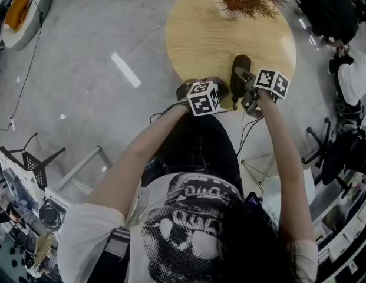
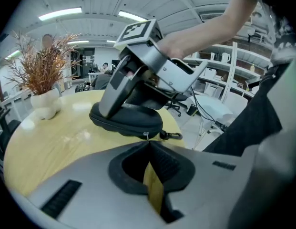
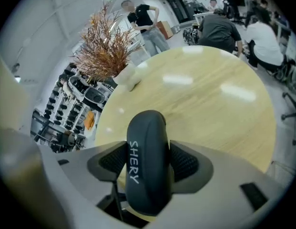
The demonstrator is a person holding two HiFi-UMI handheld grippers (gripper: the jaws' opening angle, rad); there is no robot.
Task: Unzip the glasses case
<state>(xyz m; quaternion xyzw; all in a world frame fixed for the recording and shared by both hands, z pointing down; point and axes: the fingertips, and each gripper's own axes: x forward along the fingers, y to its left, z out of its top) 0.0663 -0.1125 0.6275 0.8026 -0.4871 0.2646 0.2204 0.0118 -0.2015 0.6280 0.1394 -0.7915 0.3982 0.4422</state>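
Glasses case (image 3: 147,161) rests at round wooden table's (image 3: 219,109) 6 o'clock rim, clamped between right gripper's (image 3: 148,151) wide-spread jaws. Left gripper (image 2: 148,142), at case's 8 o'clock, jaws pressed together, pinching zipper pull (image 2: 147,136). Dried plant (image 3: 107,51) at 12 o'clock.

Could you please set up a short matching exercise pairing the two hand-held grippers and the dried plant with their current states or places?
Things:
1. left hand-held gripper
2. right hand-held gripper
3. dried plant

States or places:
A. in a white pot on the table
B. clamped across the glasses case
C. shut on the zip pull

Pairs: 1-C, 2-B, 3-A.
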